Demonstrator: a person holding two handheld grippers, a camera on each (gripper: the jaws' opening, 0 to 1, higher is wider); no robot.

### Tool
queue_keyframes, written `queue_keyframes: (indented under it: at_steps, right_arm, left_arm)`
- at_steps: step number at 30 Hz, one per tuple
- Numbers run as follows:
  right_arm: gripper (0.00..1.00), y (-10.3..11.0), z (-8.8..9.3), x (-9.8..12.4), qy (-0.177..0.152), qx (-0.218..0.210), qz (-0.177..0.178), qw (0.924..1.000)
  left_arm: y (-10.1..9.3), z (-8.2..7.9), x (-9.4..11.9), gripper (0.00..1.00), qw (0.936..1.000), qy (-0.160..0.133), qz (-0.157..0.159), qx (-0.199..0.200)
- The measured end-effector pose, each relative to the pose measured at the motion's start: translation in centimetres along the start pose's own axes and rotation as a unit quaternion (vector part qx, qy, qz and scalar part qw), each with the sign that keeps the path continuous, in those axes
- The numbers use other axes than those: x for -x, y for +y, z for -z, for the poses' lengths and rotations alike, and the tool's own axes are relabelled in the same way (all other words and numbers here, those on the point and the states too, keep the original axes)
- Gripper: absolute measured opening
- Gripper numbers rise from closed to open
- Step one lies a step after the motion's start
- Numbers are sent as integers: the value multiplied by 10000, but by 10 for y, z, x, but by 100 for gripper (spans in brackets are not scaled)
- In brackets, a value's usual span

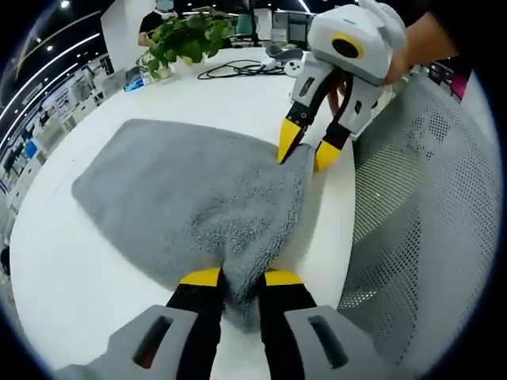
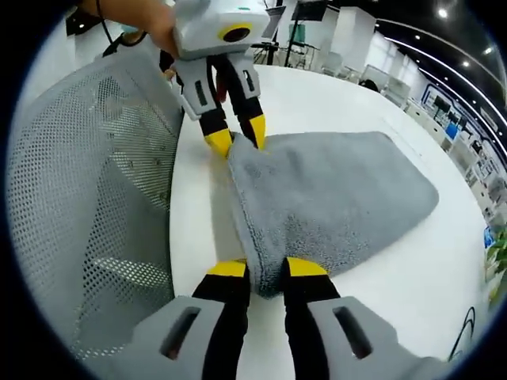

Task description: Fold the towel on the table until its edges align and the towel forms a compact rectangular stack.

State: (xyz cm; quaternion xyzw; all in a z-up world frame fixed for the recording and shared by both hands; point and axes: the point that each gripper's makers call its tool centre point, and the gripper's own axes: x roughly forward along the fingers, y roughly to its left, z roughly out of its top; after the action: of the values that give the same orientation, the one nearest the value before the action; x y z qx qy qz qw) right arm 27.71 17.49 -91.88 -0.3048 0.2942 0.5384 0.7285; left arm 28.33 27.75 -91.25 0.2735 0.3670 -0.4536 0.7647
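Grey towel [image 1: 182, 202] spread on white worktop [image 1: 71, 277], near edge (by mesh chair [image 1: 428, 206]) pinched at 6 o'clock by left hand-held gripper [image 1: 242, 279], at 1 o'clock by right hand-held gripper [image 1: 305, 149].

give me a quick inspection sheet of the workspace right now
surface: white table, mostly bare around the towel
job's things: grey towel, folded over itself, lying near the table edge, corners lifted by the claws
clutter: potted plant and a small white device at the far side
grippers: left claw pinching one towel corner; right claw pinching the other corner at the same edge
cables: black cable coiled on the far side of the table
surroundings: grey mesh chair beside the table; office desks and monitors behind; a person standing far back
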Motion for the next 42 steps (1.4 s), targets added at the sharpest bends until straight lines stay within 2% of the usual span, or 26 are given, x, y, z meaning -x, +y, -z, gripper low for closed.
queue_keyframes:
  at_steps: [8,15,29,35,42]
  right_arm:
    - [8,6,1,7,117,-30,-202,9997]
    - [7,14,-10,20,-182,-579,-446,9972]
    - [6,22,-25,44,-357,-818,-807,9927]
    - [6,27,-30,49,-400,-893,-980,9904]
    - [6,34,-44,64,-516,-1042,-1175,9862]
  left_arm:
    - [-10,3,7,10,9998,121,133,-65]
    - [-14,4,16,9,9993,125,343,-13]
    - [-22,-9,41,8,9979,74,638,-4]
    - [-24,-13,51,8,9968,111,792,73]
    - [-29,-18,67,8,9947,43,991,254]
